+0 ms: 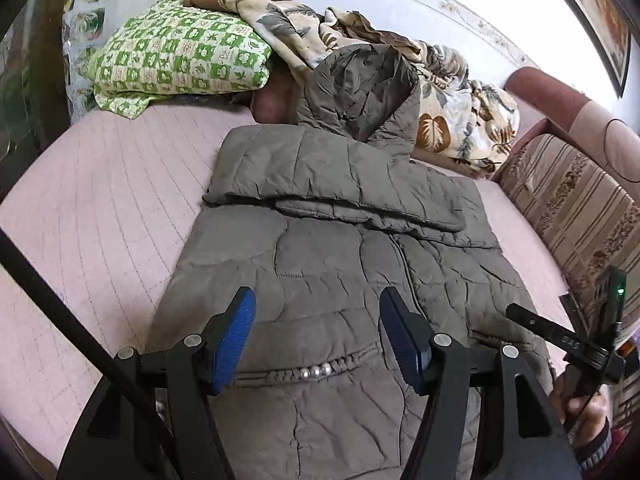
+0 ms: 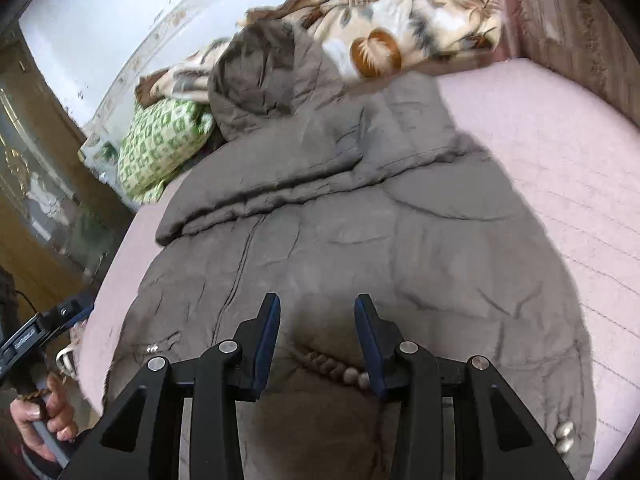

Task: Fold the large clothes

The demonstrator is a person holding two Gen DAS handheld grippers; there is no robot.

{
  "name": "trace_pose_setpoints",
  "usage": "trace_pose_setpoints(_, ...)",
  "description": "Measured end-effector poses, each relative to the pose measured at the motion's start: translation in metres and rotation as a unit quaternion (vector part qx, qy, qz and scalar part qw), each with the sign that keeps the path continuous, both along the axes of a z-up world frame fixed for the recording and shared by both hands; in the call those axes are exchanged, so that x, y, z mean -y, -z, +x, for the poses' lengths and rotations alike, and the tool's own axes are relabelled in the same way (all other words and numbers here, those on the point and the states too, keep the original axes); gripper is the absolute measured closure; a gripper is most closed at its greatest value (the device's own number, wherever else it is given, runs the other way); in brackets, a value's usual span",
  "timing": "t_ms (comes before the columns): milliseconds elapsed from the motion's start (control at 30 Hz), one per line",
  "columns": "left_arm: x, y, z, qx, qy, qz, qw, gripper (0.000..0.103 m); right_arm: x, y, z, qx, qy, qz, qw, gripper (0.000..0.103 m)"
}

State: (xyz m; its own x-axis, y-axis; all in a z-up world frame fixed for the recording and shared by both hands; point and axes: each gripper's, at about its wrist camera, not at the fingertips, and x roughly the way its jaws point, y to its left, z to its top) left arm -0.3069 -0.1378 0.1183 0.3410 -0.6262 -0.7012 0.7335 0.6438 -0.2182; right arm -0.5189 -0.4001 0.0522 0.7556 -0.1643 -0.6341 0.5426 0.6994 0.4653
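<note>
Grey quilted puffer coat [image 1: 340, 240] lying partly folded on pink quilted bed [image 1: 100, 184], left gripper [image 1: 316, 332] and right gripper [image 2: 316, 336] both parted, empty, above it, leaf-print blanket [image 1: 452, 112], green checked pillow [image 1: 176, 56] behind.

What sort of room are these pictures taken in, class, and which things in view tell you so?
Most likely a bedroom at home. A bed with a pink quilted cover fills the view, a green patterned pillow and a leaf-print blanket lie at its far side, and a grey padded coat is spread on it.

Left tongs [image 1: 316, 308] and right tongs [image 2: 317, 314] angle downward, jaws apart and empty; a hand [image 2: 44, 420] grips the left handle.
</note>
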Motion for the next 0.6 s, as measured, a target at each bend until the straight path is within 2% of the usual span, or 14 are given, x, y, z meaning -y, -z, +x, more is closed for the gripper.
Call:
trace_pose_setpoints(67, 0.008, -0.001, 0.004, -0.003, 0.001, -0.002, 1.0000, 0.039, -0.001, -0.011, 0.001, 0.014, 0.003, -0.029, 0.999, 0.061)
trace_pose_setpoints(133, 0.023, 0.002, 0.012, -0.003, 0.001, -0.002, 1.0000, 0.039, 0.001, -0.010, 0.005, 0.015, -0.003, -0.022, 1.000, 0.061)
trace_pose_setpoints(300, 0.068, 0.022, 0.042, -0.015, 0.001, 0.005, 0.9999, 0.039, 0.003, 0.008, 0.018, -0.033, -0.019, -0.010, 0.999, 0.061)
trace_pose_setpoints(400, 0.098, 0.029, 0.065, -0.018, -0.011, 0.015, 0.9997, 0.039, 0.011, 0.000, 0.021, -0.030, -0.017, -0.004, 0.999, 0.061)
trace_pose_setpoints(533, 0.129, 0.027, 0.093, -0.032, 0.005, -0.001, 0.9995, 0.039, 0.034, -0.036, 0.049, -0.042, -0.027, -0.021, 0.999, 0.061)
trace_pose_setpoints(600, 0.137, 0.027, 0.109, -0.039, 0.009, -0.010, 0.9992, 0.039, 0.051, -0.072, 0.077, -0.040, -0.038, -0.046, 0.997, 0.061)
